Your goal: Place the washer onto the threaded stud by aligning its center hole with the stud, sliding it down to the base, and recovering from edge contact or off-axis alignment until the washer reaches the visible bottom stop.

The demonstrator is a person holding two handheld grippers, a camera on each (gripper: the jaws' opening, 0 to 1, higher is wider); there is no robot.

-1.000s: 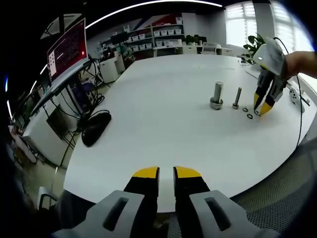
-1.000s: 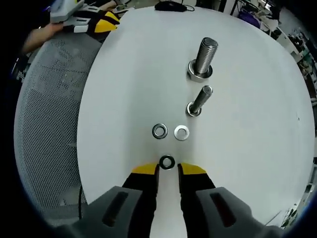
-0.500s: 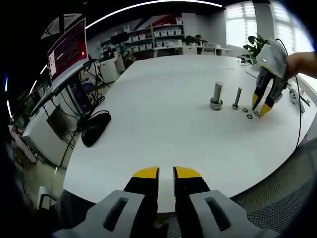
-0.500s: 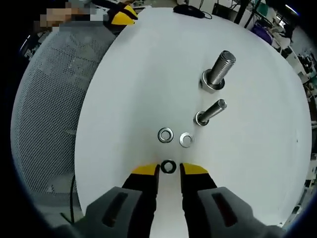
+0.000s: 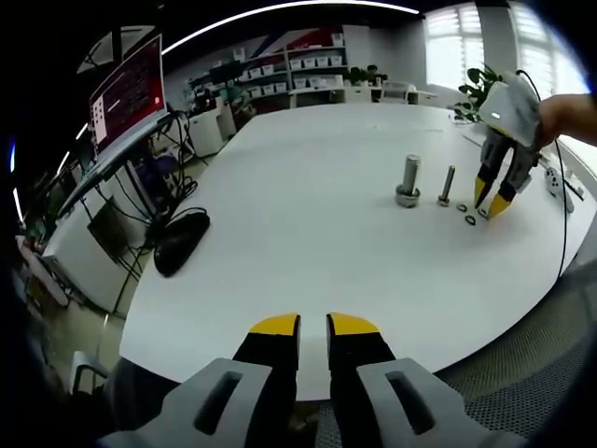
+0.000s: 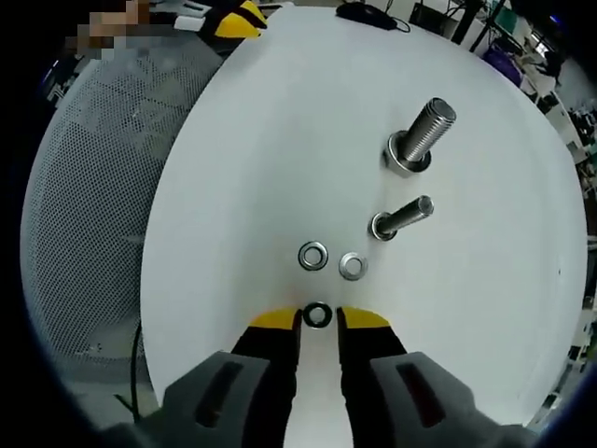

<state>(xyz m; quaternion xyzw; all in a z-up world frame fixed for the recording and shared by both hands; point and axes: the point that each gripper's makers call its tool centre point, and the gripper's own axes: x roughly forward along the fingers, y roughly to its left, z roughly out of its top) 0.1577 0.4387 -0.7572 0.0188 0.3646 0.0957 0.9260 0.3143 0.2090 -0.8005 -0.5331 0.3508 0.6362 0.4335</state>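
I count three washers on the white worktop ahead of my right claw: one dark washer lying right at the gap between that claw's yellow tips, and two brighter ones just beyond it, side by side, a ringed washer and a flat pale washer. Two threaded studs stand past them: one thick stud with a collar at its foot, and one thin stud nearer the washers. From my left claw I count one black computer mouse on the worktop, one red-lit screen off its edge, and one potted plant behind.
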